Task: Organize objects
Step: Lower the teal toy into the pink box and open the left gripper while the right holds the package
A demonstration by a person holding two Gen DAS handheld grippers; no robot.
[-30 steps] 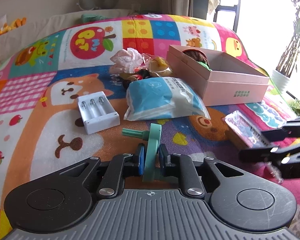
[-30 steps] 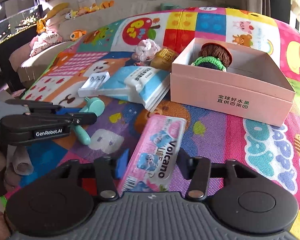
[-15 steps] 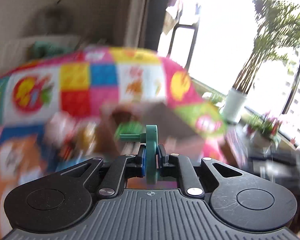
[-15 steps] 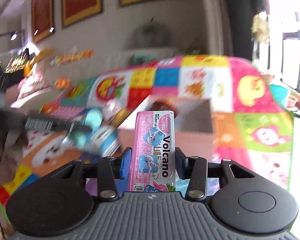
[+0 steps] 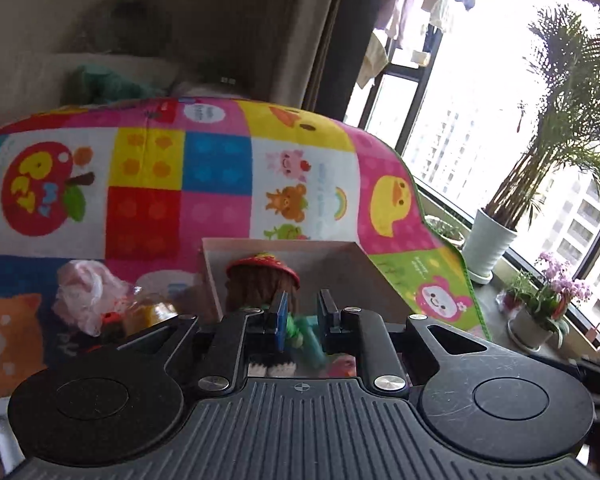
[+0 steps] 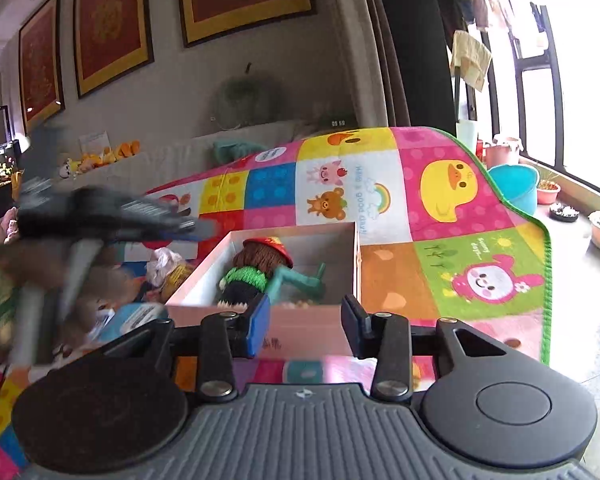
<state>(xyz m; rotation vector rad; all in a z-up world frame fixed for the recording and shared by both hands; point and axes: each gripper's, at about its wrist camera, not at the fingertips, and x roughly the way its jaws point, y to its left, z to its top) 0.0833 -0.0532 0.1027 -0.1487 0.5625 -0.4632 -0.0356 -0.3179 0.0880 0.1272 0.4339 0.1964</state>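
Looking along your left gripper (image 5: 302, 312), you see the pink box (image 5: 340, 264) straight ahead and just below its tips; the fingers are released, the two pads standing apart with nothing pinched between them. Through that gap you look down at what lies inside the box: the knitted doll (image 5: 260, 280) with its red hat, and beside it the green toy (image 5: 312, 340), blurred at this angle. Your right gripper (image 6: 306, 320) hovers at the near wall of the box, and its jaws have just been closing, yet they stand well apart and grasp nothing. From that side the task's things are plain: the doll lies on its back against the left wall of the box, hat toward the far end, and the green toy rests just to the right of the doll, touching it, on the box floor. The box itself sits on the patchwork play mat (image 6: 440, 200). To the left of the box, outside it, lie a crumpled plastic bag (image 5: 84, 292) and, nearer its front corner, a blue-and-white pack (image 6: 136, 316)
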